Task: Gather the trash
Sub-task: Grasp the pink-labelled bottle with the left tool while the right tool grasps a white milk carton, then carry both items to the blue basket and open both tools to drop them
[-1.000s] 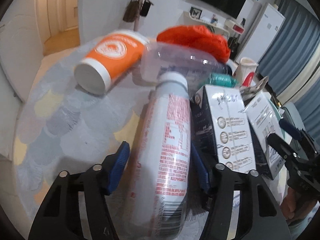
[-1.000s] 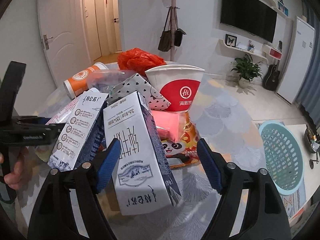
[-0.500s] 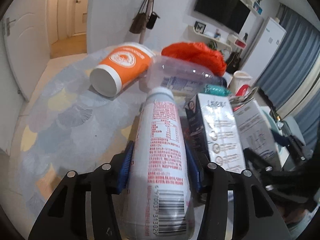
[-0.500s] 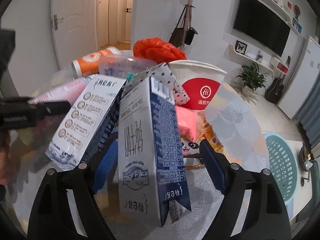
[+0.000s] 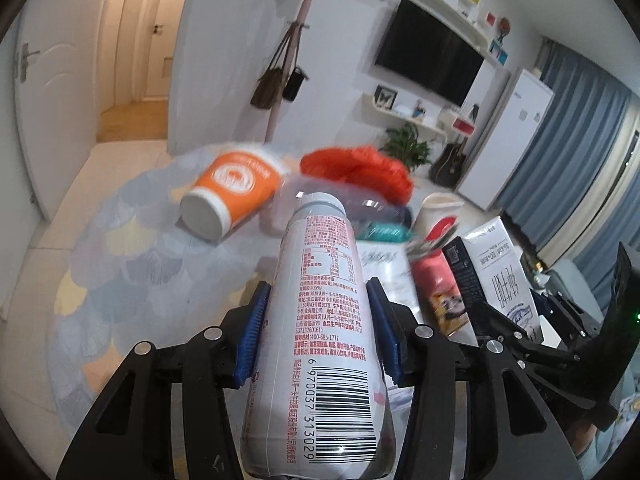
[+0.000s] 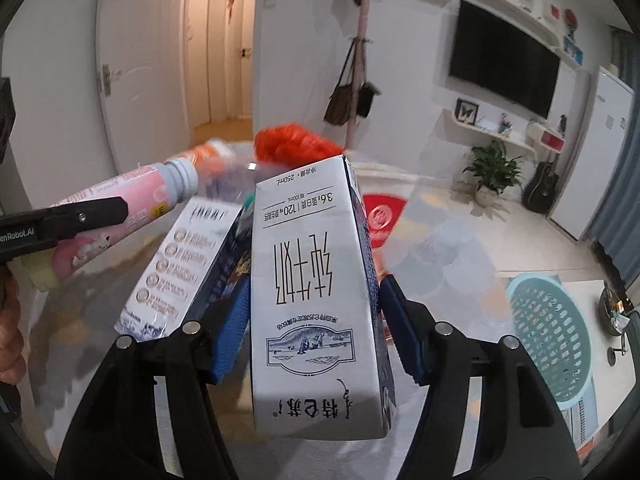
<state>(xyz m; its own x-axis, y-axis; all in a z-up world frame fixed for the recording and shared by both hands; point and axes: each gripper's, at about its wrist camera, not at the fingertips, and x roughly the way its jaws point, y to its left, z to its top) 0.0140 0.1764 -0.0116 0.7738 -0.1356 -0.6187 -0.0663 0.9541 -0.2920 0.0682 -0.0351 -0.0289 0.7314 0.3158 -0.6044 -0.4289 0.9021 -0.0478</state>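
Observation:
In the left wrist view a white bottle with red print and a barcode (image 5: 324, 320) lies along my left gripper (image 5: 318, 286), whose blue pads are shut on its sides; it is lifted off the round patterned table (image 5: 140, 272). The right wrist view shows the same bottle (image 6: 132, 200) pink-labelled at the left. My right gripper (image 6: 316, 292) has a white-and-blue milk carton (image 6: 312, 264) between its jaws. They are closing, and both blue pads touch the carton's sides. The carton (image 5: 500, 276) also shows at the right of the left wrist view.
On the table lie an orange paper cup (image 5: 232, 196) on its side, a red plastic bag (image 5: 360, 168), a clear plastic bottle (image 5: 360, 208), a second milk carton (image 6: 188, 264), a red-and-white paper cup (image 6: 384, 216) and a pink snack pack (image 5: 440, 292). A teal basket (image 6: 548, 336) stands low at the right.
My left jaws closed on the white bottle and raised it, tilting upward. My right jaws, wide around the carton before, have narrowed until the pads meet its sides.

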